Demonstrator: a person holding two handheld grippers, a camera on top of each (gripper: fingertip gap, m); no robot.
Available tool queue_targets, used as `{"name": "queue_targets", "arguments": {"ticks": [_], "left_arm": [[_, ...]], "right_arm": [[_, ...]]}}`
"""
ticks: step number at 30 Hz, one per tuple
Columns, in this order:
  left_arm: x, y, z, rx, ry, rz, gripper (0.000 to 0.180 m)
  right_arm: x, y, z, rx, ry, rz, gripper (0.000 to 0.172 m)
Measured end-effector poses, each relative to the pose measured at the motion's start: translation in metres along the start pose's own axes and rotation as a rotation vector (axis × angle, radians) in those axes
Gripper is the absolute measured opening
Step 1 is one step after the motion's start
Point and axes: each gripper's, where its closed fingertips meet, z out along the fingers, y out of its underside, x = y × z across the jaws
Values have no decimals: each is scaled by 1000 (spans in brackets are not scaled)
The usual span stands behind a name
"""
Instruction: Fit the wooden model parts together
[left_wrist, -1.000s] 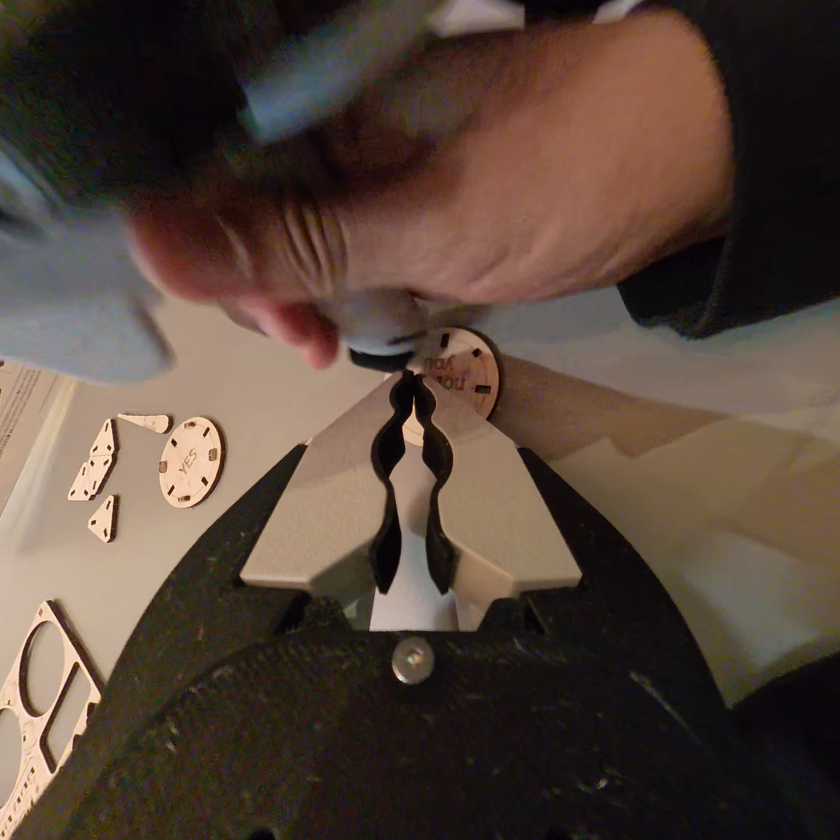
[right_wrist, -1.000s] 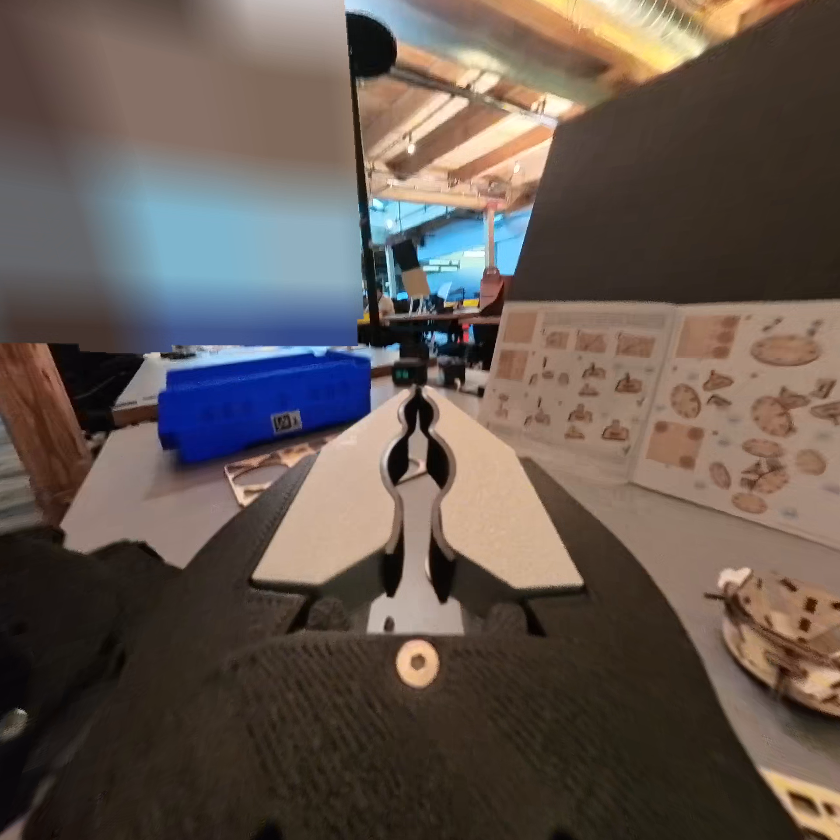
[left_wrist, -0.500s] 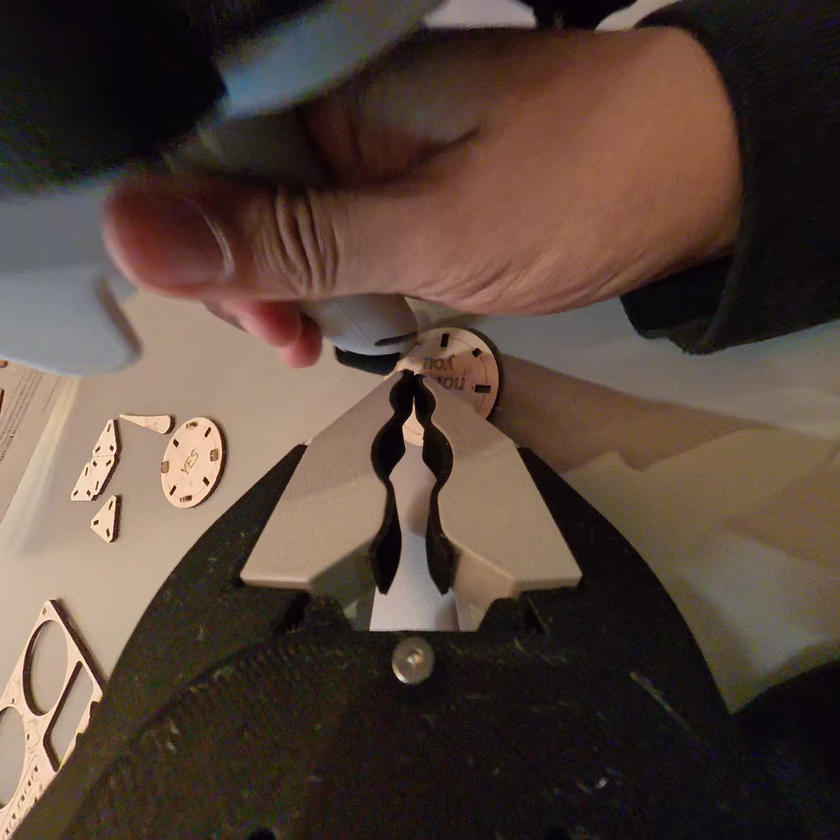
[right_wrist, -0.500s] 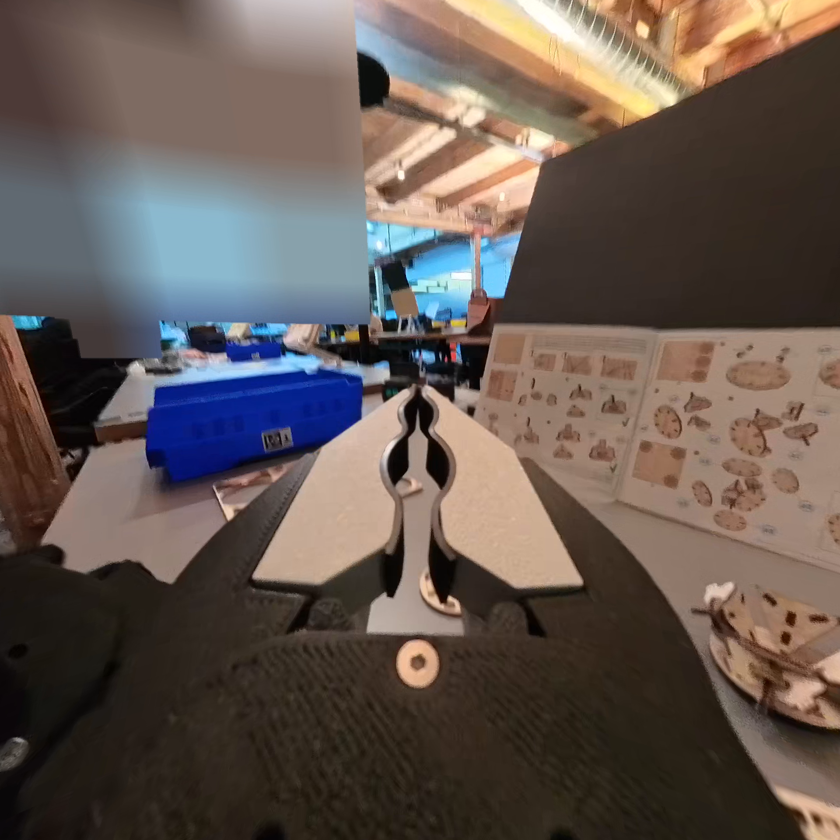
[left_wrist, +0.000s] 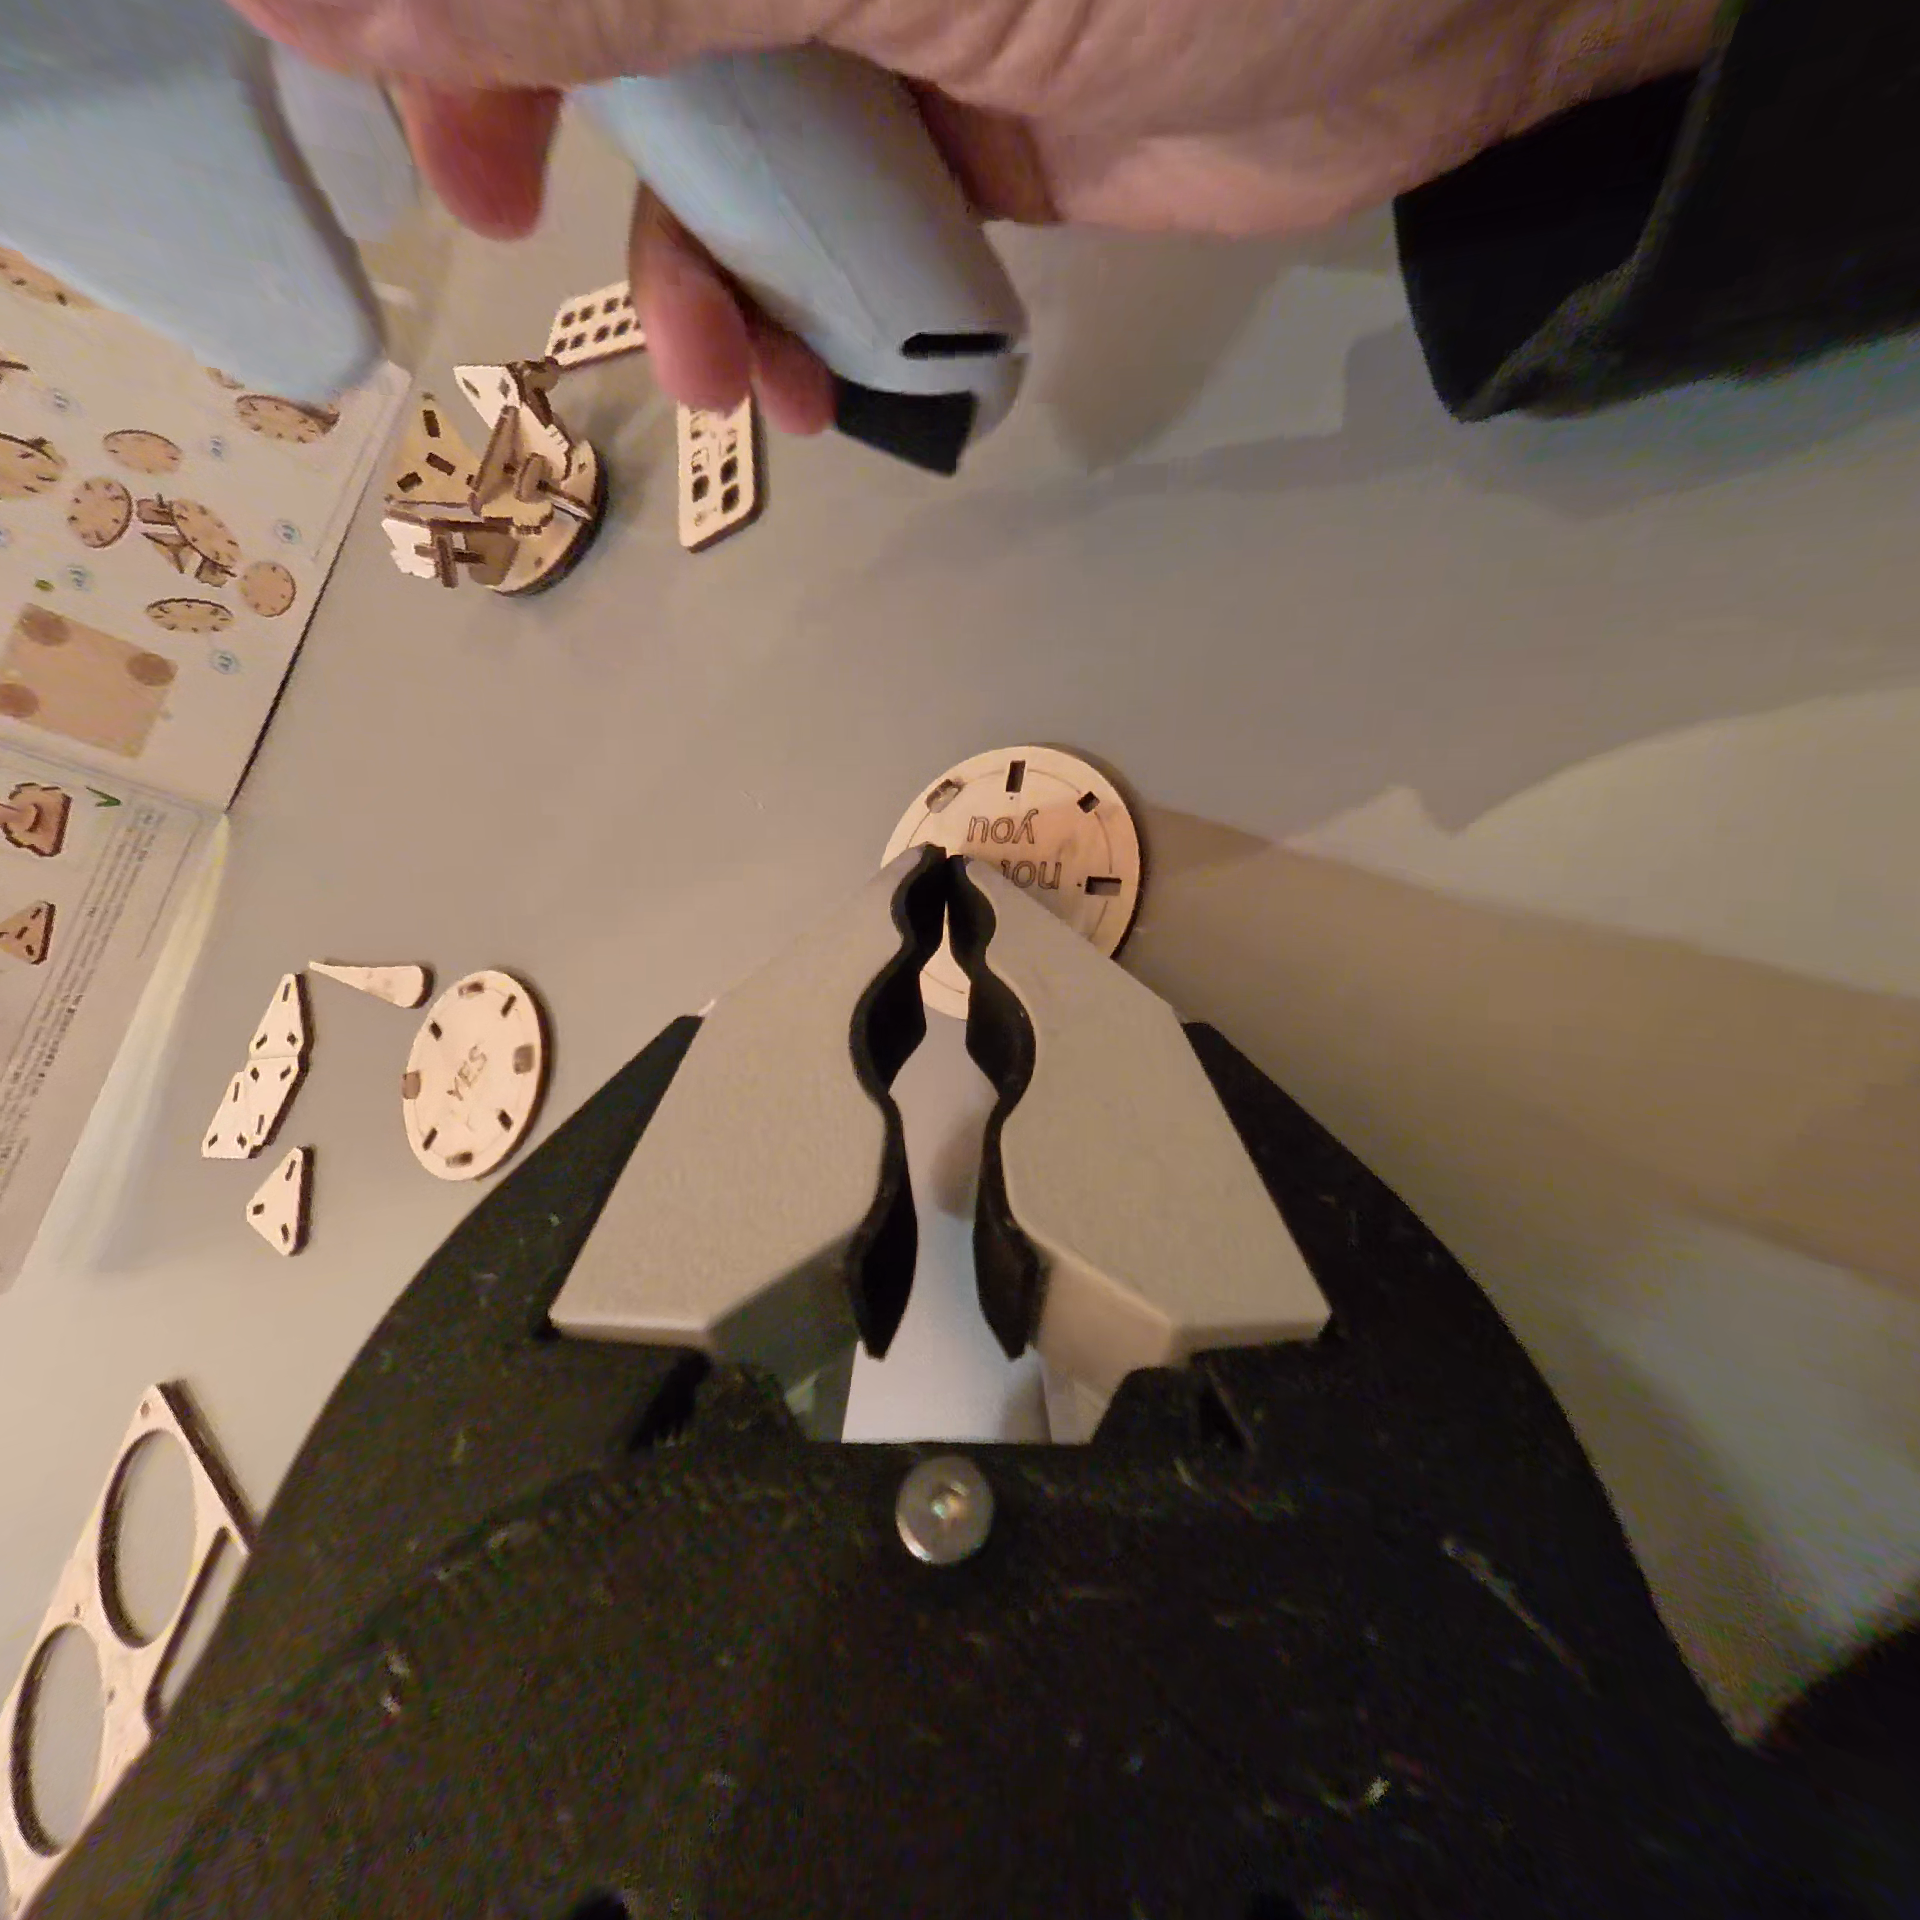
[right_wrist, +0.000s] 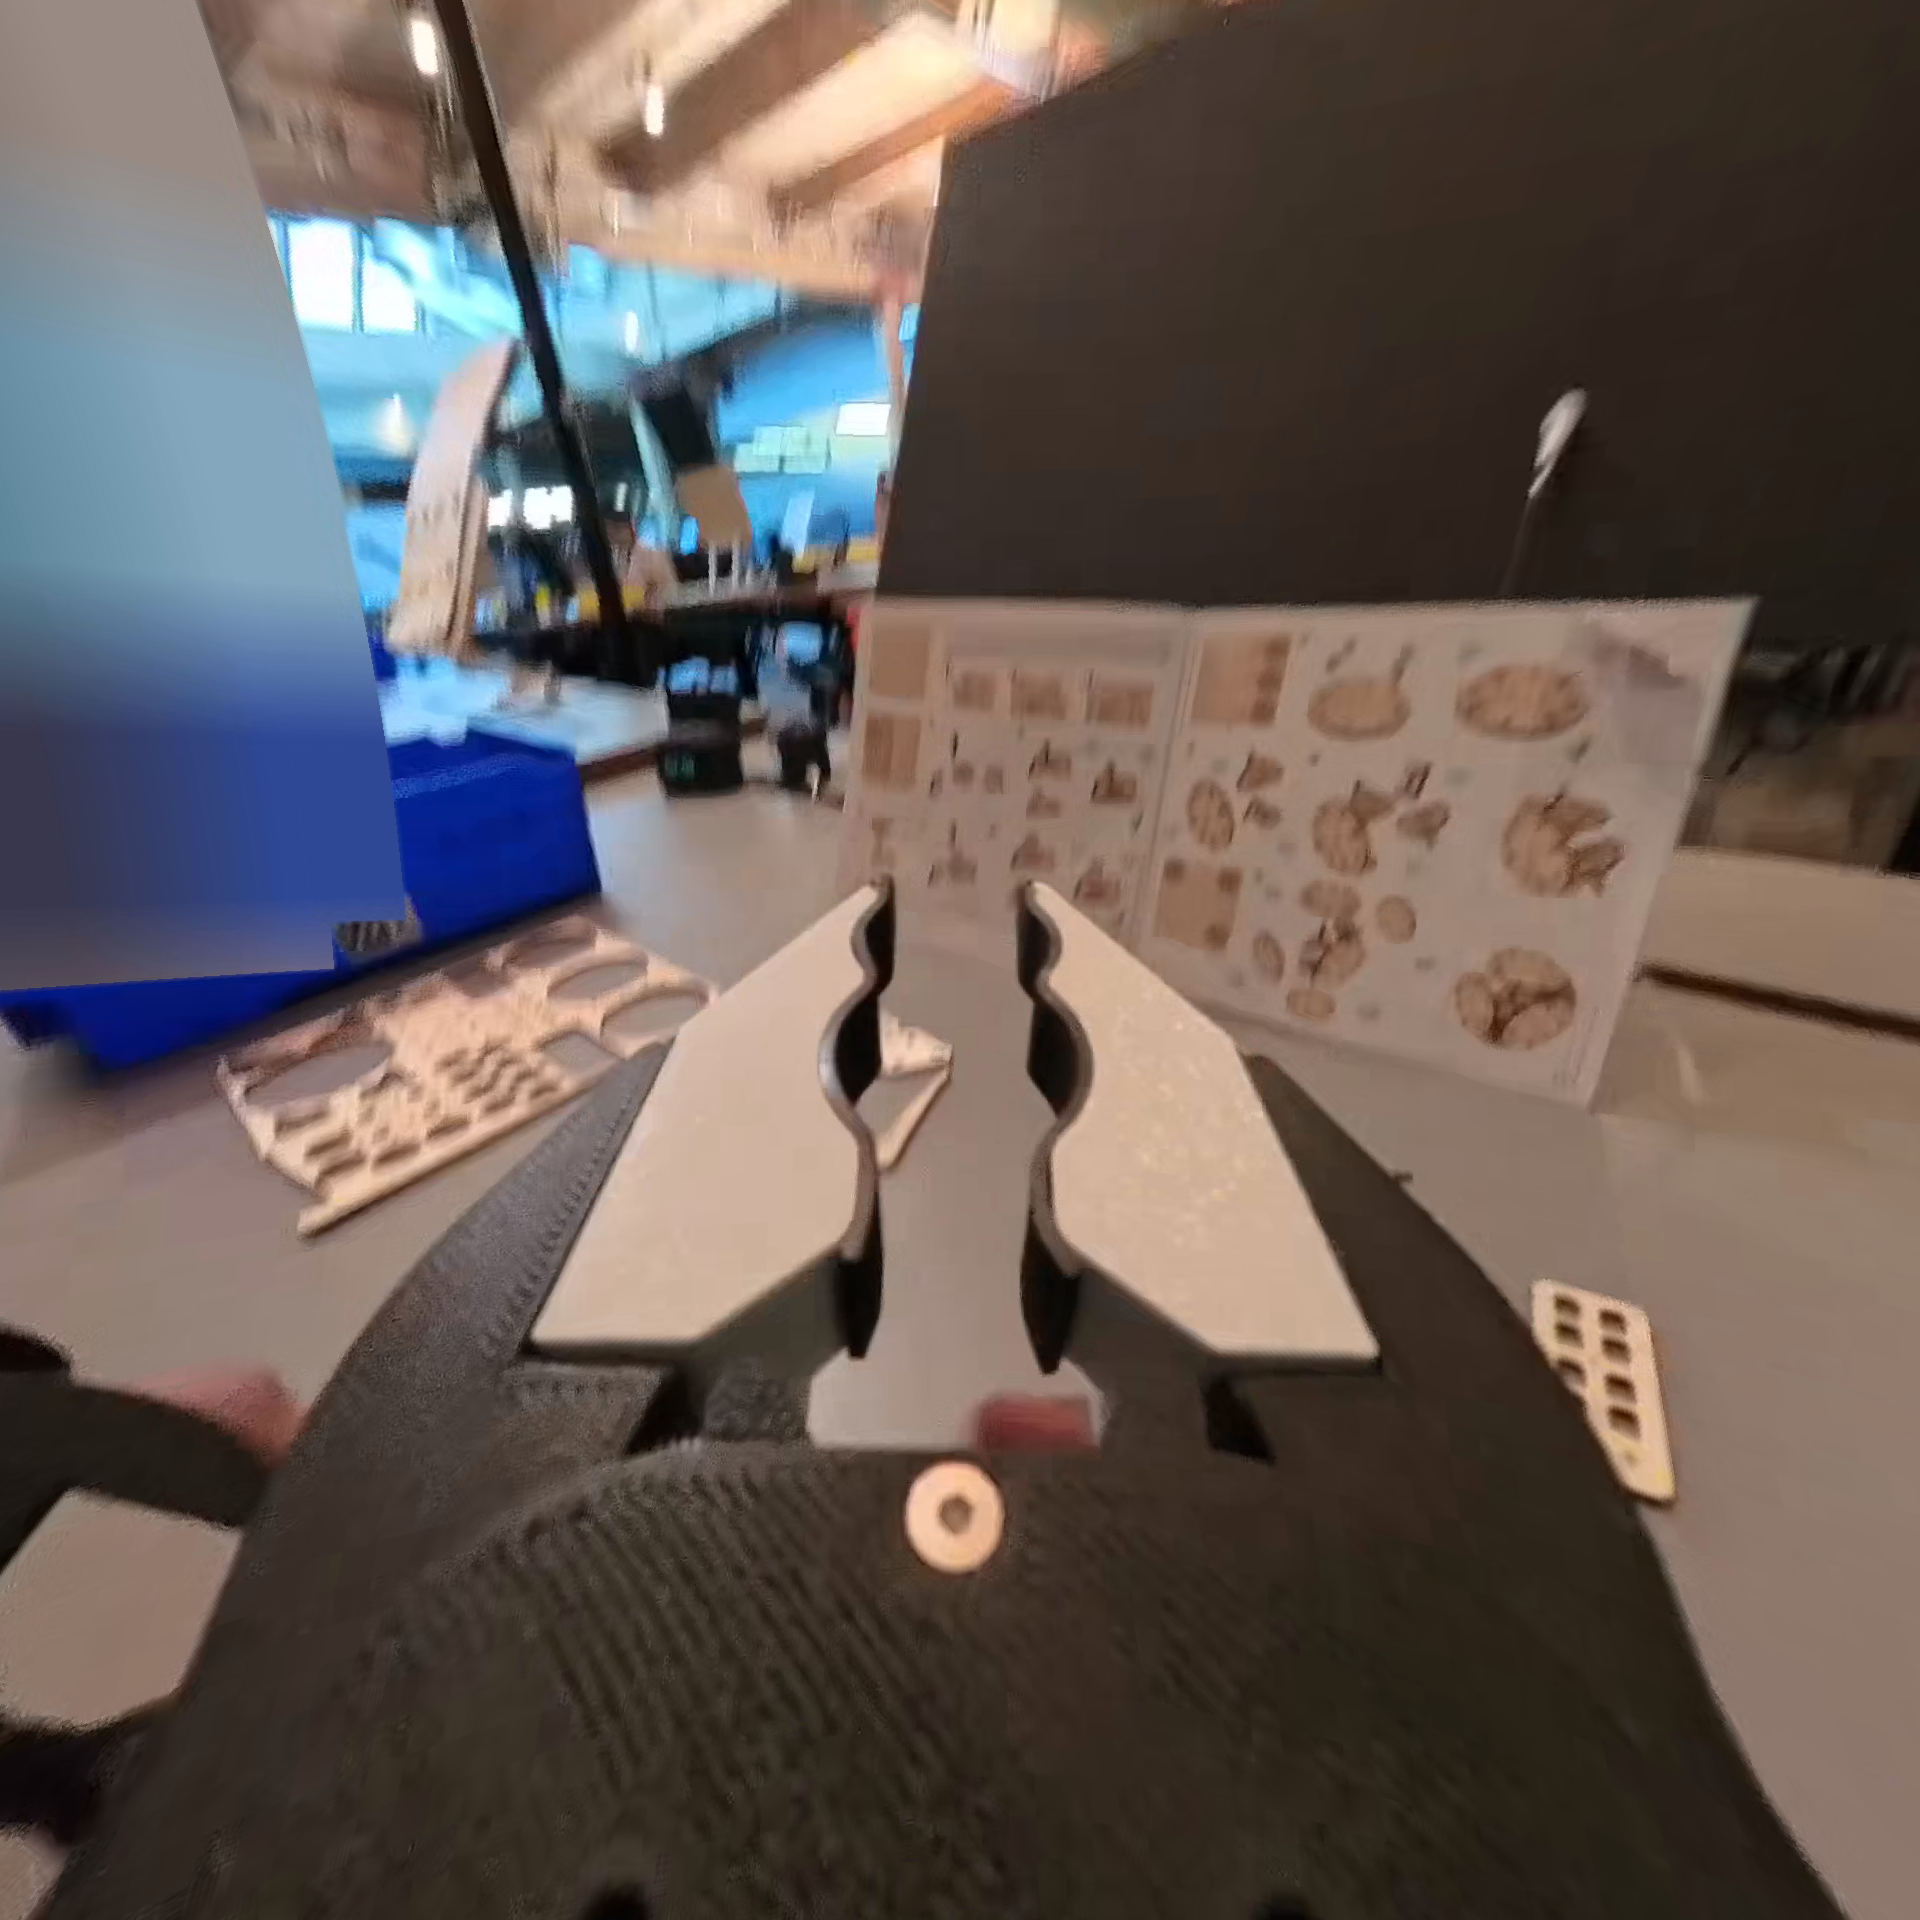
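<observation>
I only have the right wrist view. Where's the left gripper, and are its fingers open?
Observer: The left gripper is shut, with the tips of its fingers over a wooden disc on the table.
Operator: Any other discs?
Observer: A second disc lies to the left of it, beside small triangles.
Operator: Anything assembled yet?
Observer: A half-built model stands farther off, beside the booklet.
</observation>
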Motion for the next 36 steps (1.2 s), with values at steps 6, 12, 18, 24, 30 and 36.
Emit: {"name": "queue_targets", "arguments": {"ticks": [6, 12, 18, 24, 30, 36], "left_arm": [[-22, 2, 3, -8, -35, -81, 0], [-81, 20, -25, 67, -61, -316, 0], [-88, 44, -21, 57, 88, -428, 0], [-70, 37, -25, 94, 87, -386, 0], [-93, 36, -31, 178, 75, -500, 0], [-97, 24, -15, 180, 211, -458, 0]], "right_arm": [[-7, 30, 17, -243, -170, -125, 62], [-16, 46, 4, -275, -266, -220, 70], [-22, 49, -15, -309, -327, -163, 45], [-33, 57, -28, -388, -379, -112, 30], [-61, 90, -33, -538, -475, -102, 29], [-75, 129, -40, -731, -545, -113, 25]]}}
